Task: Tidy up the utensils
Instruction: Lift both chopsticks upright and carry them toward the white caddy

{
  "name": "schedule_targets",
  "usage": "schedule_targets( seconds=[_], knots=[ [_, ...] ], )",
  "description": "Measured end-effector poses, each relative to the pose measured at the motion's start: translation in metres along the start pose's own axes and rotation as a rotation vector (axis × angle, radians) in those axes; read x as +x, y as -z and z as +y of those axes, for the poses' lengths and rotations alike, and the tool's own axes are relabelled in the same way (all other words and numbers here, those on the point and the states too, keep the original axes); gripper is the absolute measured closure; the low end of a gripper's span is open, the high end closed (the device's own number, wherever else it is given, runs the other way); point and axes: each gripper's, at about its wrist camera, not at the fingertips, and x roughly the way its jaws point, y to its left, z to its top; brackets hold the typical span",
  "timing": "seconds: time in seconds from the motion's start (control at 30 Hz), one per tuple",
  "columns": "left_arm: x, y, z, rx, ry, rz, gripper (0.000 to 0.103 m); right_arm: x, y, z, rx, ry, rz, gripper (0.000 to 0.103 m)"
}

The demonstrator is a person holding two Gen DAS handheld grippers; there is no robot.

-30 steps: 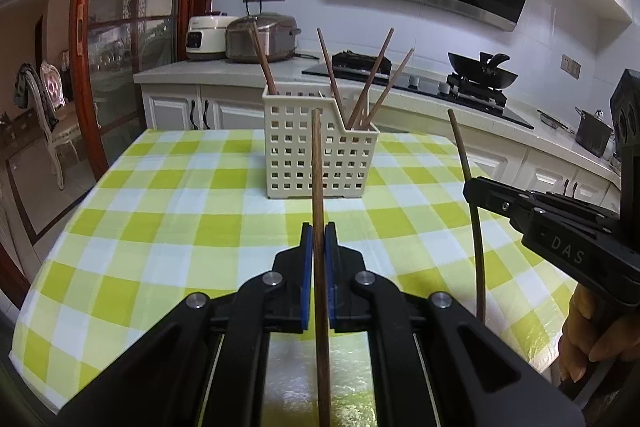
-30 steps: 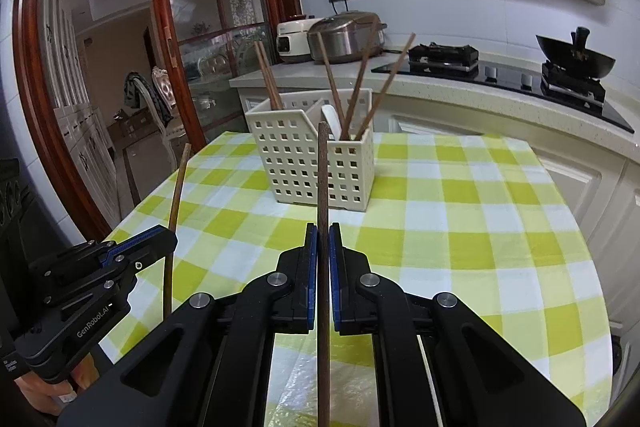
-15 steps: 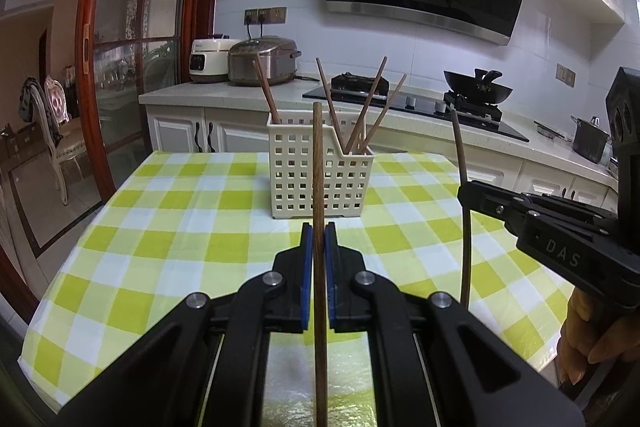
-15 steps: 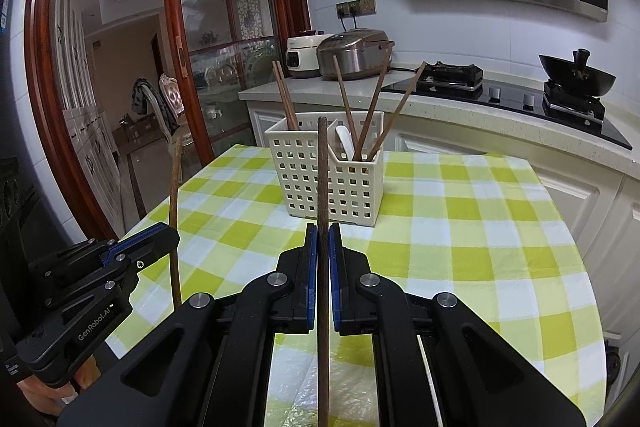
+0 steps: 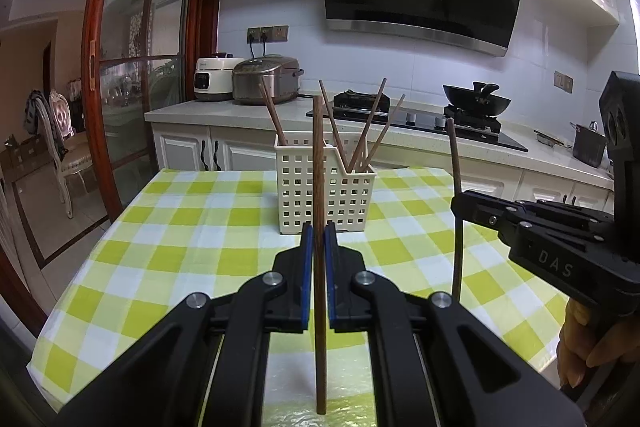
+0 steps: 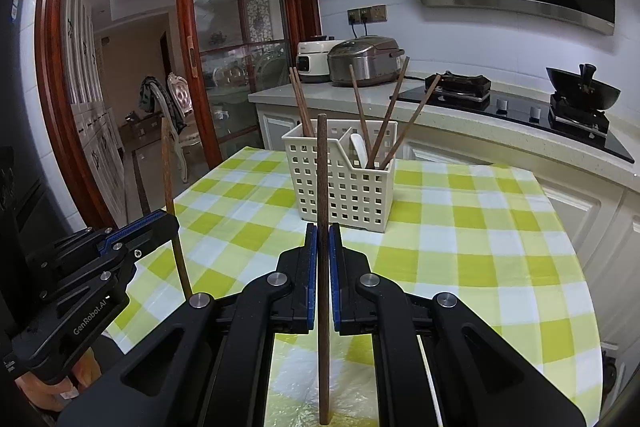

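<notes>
A cream slotted utensil basket [image 5: 324,195] [image 6: 344,183] stands on the green-checked table [image 5: 180,227] with several wooden chopsticks leaning in its compartments and a white spoon [image 6: 360,149] in the right one. My left gripper [image 5: 319,229] is shut on an upright wooden chopstick [image 5: 319,167], a little short of the basket. My right gripper [image 6: 323,227] is shut on another upright chopstick [image 6: 322,163], also short of the basket. Each gripper shows in the other's view, the right gripper [image 5: 456,201] beside its dark stick and the left gripper [image 6: 170,217] at the lower left.
A counter [image 5: 224,115] behind the table carries two rice cookers [image 5: 264,83], a hob and a wok [image 5: 476,103]. A glass sliding door with a red frame [image 5: 92,75] stands at the left. A person's hand [image 5: 588,339] grips the right tool. Clear plastic wrap [image 6: 296,375] lies at the table's near edge.
Both grippers have risen slightly and tilted up with their chopsticks, so the basket sits lower in both views and more of the wall and hood shows. Both grips are unchanged.
</notes>
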Motion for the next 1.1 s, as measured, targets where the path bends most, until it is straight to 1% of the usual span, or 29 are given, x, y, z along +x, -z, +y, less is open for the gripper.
schedule_targets(
  seconds=[0.23, 0.37, 0.77, 1.1],
  knots=[
    [-0.003, -0.001, 0.002, 0.001, -0.001, -0.008, 0.097, -0.005, -0.002, 0.004, -0.007, -0.005, -0.017, 0.096],
    [-0.006, -0.001, 0.003, 0.002, -0.002, -0.015, 0.097, -0.012, -0.005, 0.007, -0.014, -0.009, -0.045, 0.096],
    [-0.01, -0.002, 0.001, 0.026, -0.024, -0.037, 0.097, -0.015, -0.007, 0.01, -0.016, -0.01, -0.054, 0.096],
    [-0.011, -0.004, 0.0, 0.028, -0.022, -0.042, 0.097, -0.017, -0.009, 0.009, -0.009, -0.008, -0.06, 0.096]
  ],
)
